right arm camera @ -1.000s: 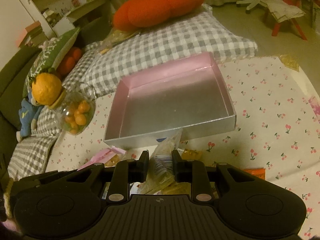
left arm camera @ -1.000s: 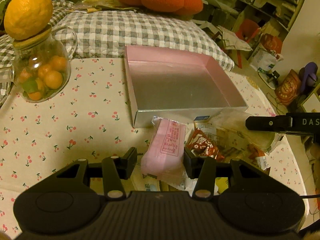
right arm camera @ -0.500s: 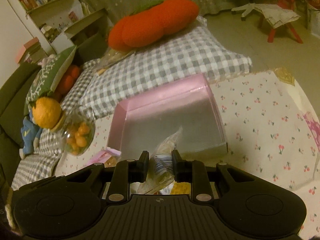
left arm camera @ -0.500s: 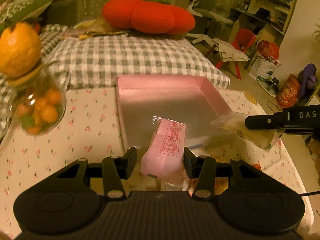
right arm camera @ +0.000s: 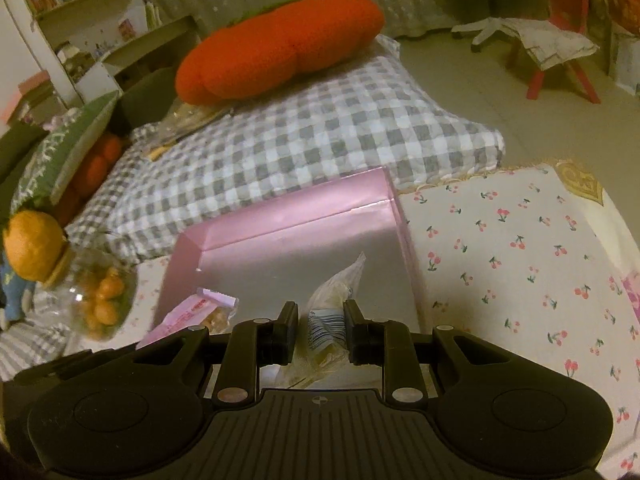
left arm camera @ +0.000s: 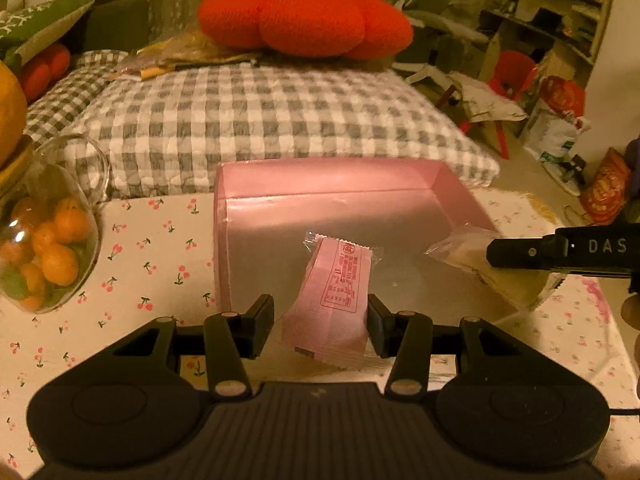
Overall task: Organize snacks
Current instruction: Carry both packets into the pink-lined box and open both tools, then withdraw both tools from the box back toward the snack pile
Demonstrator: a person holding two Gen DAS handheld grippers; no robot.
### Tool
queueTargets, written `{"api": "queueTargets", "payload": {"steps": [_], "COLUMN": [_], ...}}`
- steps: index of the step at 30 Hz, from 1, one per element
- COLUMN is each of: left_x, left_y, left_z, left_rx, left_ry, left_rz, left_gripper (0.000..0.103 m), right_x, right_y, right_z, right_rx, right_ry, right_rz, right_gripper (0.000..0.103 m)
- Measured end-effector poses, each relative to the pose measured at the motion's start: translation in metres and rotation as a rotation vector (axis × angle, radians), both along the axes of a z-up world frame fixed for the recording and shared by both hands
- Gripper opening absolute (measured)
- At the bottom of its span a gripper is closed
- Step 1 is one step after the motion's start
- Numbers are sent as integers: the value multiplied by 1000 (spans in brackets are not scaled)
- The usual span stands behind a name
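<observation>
A shallow pink box (left arm camera: 328,182) with a silvery floor lies on the cherry-print tablecloth (left arm camera: 160,248). My left gripper (left arm camera: 320,322) is shut on a pink snack packet (left arm camera: 334,300), which hangs tilted over the box's near half. In the same view my right gripper (left arm camera: 496,254) reaches in from the right above the box's right wall, shut on a clear packet of pale snacks (left arm camera: 468,258). In the right wrist view that clear packet (right arm camera: 330,312), with a barcode, is pinched between the right gripper's (right arm camera: 320,328) fingers over the box (right arm camera: 288,210). The pink packet (right arm camera: 188,314) shows at the left.
A glass jar of small orange fruits (left arm camera: 48,256) stands left of the box, with a big orange (right arm camera: 32,244) on its lid. A grey checked cushion (left arm camera: 260,120) and a red plush cushion (left arm camera: 304,16) lie behind. Bare tablecloth (right arm camera: 520,260) spreads right of the box.
Both grippers have moved forward with their packets, from above the snack pile in front of the box to over the box. The pile has dropped out of view.
</observation>
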State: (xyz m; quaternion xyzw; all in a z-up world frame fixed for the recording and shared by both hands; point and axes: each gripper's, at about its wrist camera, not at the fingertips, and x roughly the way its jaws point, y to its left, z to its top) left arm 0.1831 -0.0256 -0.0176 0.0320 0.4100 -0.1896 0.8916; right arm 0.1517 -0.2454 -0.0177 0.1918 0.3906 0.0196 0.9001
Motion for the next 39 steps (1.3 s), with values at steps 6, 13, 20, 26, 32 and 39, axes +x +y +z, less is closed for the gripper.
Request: {"api": "queueTargets", "payload": {"steps": [6, 13, 20, 26, 32, 39], "left_x": [8, 15, 19, 18, 15, 6], "left_y": [-9, -9, -9, -12, -12, -7], "left_z": [-12, -22, -26, -25, -23, -12], "left_rx": [51, 75, 91, 98, 73, 47], "left_ry": [-23, -19, -22, -37, -49, -47], "left_rz": [1, 23, 31, 24, 19, 23], "left_gripper": [45, 45, 47, 50, 70, 84], "right_x": [15, 25, 31, 30, 25, 13], "right_y": [1, 3, 5, 11, 16, 15], "right_z": [-16, -23, -24, -24, -18, -3], "right_rx": [-33, -83, -133, -169, -185, -177], "right_ry": [-4, -31, -47, -44, -52, -72], "right_rz": [-6, -20, -14, 9, 35, 22], "right_gripper": [24, 24, 24, 27, 47, 70]}}
